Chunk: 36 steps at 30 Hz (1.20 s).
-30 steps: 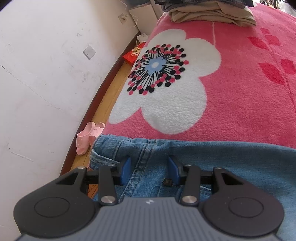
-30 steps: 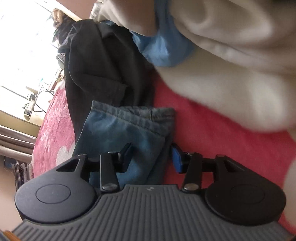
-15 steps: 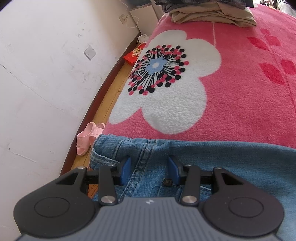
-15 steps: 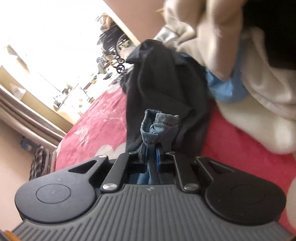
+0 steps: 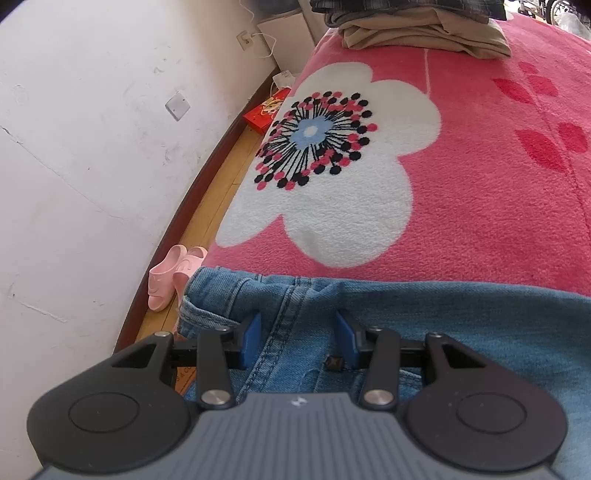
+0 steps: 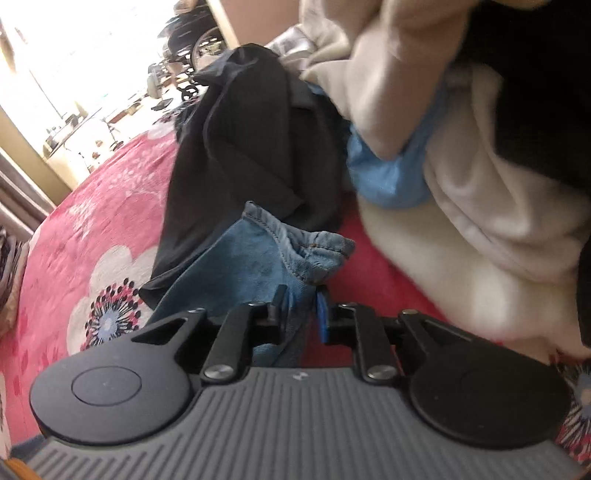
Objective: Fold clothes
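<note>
A pair of blue jeans [image 5: 424, 317] lies across the near edge of a pink flowered blanket [image 5: 480, 192]. My left gripper [image 5: 297, 334] is open, its blue pads on either side of the jeans' waistband seam, resting on the denim. In the right wrist view, my right gripper [image 6: 301, 310] is shut on the hem end of a jeans leg [image 6: 258, 254] and holds it lifted off the blanket [image 6: 92, 206].
Folded beige and dark clothes [image 5: 421, 33] are stacked at the blanket's far end. A white wall [image 5: 74, 147], wood floor, pink slippers [image 5: 173, 273] and a red box [image 5: 264, 110] lie left. A black garment [image 6: 240, 147], blue cloth [image 6: 388, 173] and cream clothes [image 6: 480, 206] pile up beyond the right gripper.
My right gripper closed on the jeans leg hem and lifted it, swinging the view. The left gripper has stayed still and open on the waistband.
</note>
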Each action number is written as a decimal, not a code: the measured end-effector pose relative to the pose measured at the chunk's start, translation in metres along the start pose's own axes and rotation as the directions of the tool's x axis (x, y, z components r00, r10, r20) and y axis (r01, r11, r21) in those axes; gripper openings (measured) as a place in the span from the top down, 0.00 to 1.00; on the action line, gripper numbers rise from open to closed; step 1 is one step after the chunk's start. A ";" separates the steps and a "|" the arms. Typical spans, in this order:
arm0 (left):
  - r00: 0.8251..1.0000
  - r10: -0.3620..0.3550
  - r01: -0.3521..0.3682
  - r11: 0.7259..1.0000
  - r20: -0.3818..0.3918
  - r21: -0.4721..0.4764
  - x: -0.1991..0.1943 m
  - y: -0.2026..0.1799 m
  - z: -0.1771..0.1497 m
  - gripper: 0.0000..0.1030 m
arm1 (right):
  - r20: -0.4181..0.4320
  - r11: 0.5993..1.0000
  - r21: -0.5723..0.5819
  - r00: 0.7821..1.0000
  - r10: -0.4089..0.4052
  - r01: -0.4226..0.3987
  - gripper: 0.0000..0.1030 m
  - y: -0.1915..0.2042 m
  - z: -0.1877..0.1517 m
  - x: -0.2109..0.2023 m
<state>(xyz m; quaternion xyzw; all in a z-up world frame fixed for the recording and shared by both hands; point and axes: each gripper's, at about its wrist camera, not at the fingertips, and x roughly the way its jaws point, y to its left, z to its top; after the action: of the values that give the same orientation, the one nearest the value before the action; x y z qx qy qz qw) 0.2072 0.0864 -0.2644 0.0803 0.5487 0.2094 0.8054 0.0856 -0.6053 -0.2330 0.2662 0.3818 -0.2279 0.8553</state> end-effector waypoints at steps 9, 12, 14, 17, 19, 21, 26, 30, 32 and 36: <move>1.000 0.000 0.000 1.000 -0.003 0.008 0.000 0.000 0.001 0.56 | 0.028 0.997 -0.047 0.998 -0.058 0.059 0.69 0.008 0.000 0.001; 1.000 0.003 -0.003 1.000 -0.005 0.009 0.000 0.000 0.001 0.56 | 0.026 0.999 -0.030 0.999 -0.037 0.038 0.68 0.005 0.001 0.005; 1.000 0.002 -0.002 1.000 -0.005 0.010 0.001 0.000 0.002 0.56 | 0.014 1.000 0.007 1.000 0.008 -0.009 0.67 0.000 0.003 0.010; 1.000 0.004 -0.004 1.000 -0.003 0.008 0.001 0.000 0.002 0.56 | -0.008 0.995 0.078 0.998 0.069 -0.068 0.65 -0.008 0.003 0.025; 1.000 0.005 -0.005 1.000 -0.002 0.005 0.001 0.000 0.002 0.56 | -0.020 0.989 0.118 0.995 0.097 -0.094 0.68 -0.012 0.002 0.035; 1.000 0.007 -0.007 1.000 -0.002 0.005 0.001 0.000 0.002 0.56 | -0.019 0.986 0.131 0.994 0.108 -0.104 0.84 -0.009 0.002 0.040; 1.000 0.007 -0.007 1.000 -0.004 0.002 0.000 -0.001 0.001 0.56 | 0.057 0.967 0.058 0.968 0.245 -0.248 0.94 0.033 0.003 0.005; 1.000 0.010 -0.010 1.000 -0.004 -0.005 0.000 -0.002 0.000 0.56 | 0.040 0.870 -0.028 0.869 0.493 -0.492 0.94 0.087 -0.003 -0.042; 1.000 0.011 -0.011 1.000 -0.001 -0.006 0.000 -0.002 0.000 0.56 | -0.019 0.762 -0.066 0.764 0.644 -0.644 0.94 0.122 -0.015 -0.069; 1.000 0.009 -0.009 1.000 0.007 -0.008 0.000 -0.001 -0.001 0.56 | -0.223 0.475 -0.014 0.466 0.856 -0.880 0.92 0.190 -0.055 -0.106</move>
<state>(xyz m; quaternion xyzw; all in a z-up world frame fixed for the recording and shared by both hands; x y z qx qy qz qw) 0.2068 0.0856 -0.2651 0.0805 0.5448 0.2149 0.8065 0.1046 -0.4079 -0.1286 0.3880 0.2846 0.2890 0.8276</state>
